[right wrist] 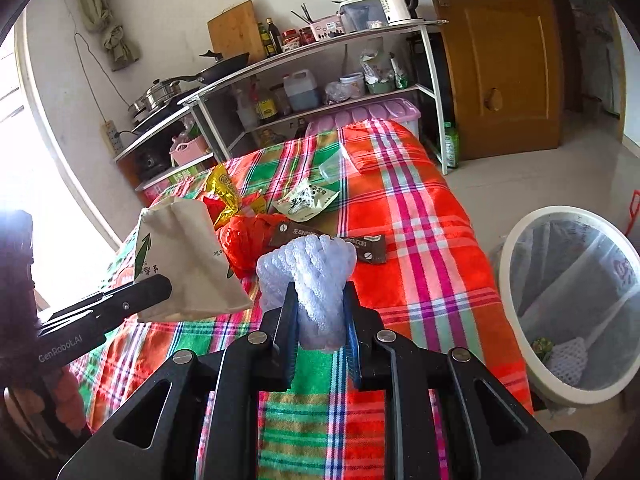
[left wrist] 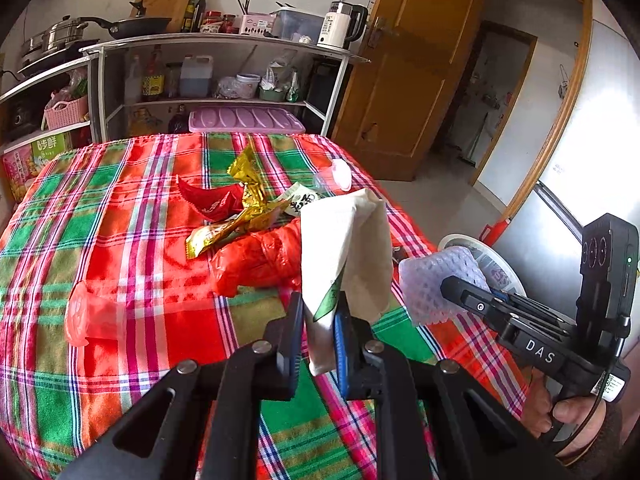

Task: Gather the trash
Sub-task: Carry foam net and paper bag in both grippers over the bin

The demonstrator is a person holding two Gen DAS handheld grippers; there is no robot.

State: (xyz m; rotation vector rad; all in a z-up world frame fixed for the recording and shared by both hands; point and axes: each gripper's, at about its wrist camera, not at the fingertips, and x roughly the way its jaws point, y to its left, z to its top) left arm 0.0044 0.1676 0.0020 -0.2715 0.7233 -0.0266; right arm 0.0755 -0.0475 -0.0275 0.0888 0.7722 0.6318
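- Two black two-finger grippers fill the foreground, one per hand. Left gripper [left wrist: 320,332] has its jaws clamped on one cream paper bag [left wrist: 352,248], creased and printed with a green arrow, held upright above the tabletop's near edge.
- Right gripper [right wrist: 320,320] has its jaws pressed onto one white foam fruit net [right wrist: 316,276], soft, bumpy and mesh-textured, bunched into a lump, held above the near right part of the table.
- One table under a plaid cloth [left wrist: 120,208] of red, green and pink stripes carries the remaining litter, grouped around the middle.
- One crumpled red plastic bag [left wrist: 256,260] lies at the centre, glossy and wrinkled.
- Two shiny gold foil wrappers [left wrist: 228,232] lie just behind it, twisted and long.
- One red foil packet [left wrist: 212,200] touches the gold ones.
- One white printed sachet [right wrist: 308,198] lies flat further toward the far edge.
- Two brown sachets [right wrist: 366,249] sit just beyond the foam net, flat and rectangular.
- One clear plastic cup [right wrist: 332,166] lies near the far right corner.
- One translucent pink bag [left wrist: 92,316] lies flat toward the near left edge.
- One round white bin [right wrist: 572,304] with a clear liner stands on the floor off the table's right edge; another foam net and something green lie inside.
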